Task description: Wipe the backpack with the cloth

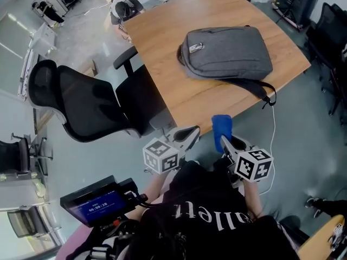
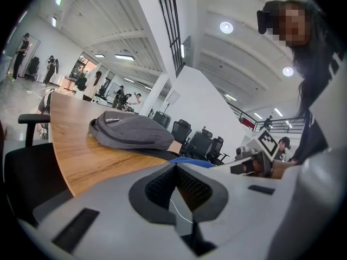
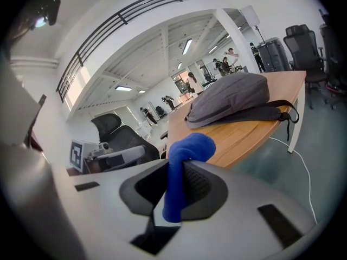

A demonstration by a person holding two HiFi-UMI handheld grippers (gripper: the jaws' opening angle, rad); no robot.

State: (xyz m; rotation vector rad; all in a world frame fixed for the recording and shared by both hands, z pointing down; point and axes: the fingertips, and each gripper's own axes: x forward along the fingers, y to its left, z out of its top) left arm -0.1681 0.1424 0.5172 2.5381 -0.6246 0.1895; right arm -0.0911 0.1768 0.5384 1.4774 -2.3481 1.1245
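A grey backpack (image 1: pixel 226 53) lies flat on the wooden table (image 1: pixel 179 96), its black strap hanging over the near edge; the left gripper view shows the backpack (image 2: pixel 133 131) and so does the right gripper view, backpack (image 3: pixel 230 103). My right gripper (image 1: pixel 223 140) is shut on a blue cloth (image 1: pixel 222 126) (image 3: pixel 181 167), held below the table's near edge, apart from the backpack. My left gripper (image 1: pixel 191 134) is beside it, shut with nothing between its jaws (image 2: pixel 176 186).
A black office chair (image 1: pixel 95 104) stands at the table's left edge. A white cable (image 1: pixel 272 129) hangs from the table down to the floor. More chairs (image 1: pixel 331 31) stand at the right. A screen device (image 1: pixel 97 202) sits at the lower left.
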